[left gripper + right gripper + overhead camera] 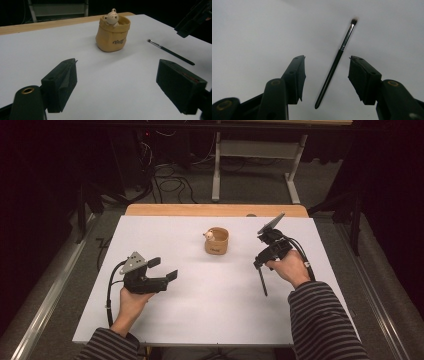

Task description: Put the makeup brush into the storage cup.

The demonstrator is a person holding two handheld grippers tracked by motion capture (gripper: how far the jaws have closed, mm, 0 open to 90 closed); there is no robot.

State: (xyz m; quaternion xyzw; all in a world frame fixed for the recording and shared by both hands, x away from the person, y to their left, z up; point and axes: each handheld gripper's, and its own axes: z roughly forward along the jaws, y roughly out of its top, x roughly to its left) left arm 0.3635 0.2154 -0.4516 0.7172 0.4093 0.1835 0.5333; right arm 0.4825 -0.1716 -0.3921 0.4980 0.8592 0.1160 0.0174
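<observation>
The makeup brush (335, 62) lies flat on the white desk (200, 305), between the spread fingers of the right gripper (327, 75) poised above it. It looks light, thin and stiff, apt to roll, so the black handle near its middle seems the best hold. The left gripper (162, 268) rests with fingers spread, near a tan bear pot (216, 240). Cables lie on the dim floor beyond.

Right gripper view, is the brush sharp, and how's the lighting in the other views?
Right gripper view: brush fairly sharp, its tip soft, the nearest gripper parts blurred. Left gripper view: pouch clear, jaws soft. High view: table evenly lit, surroundings dark.
</observation>
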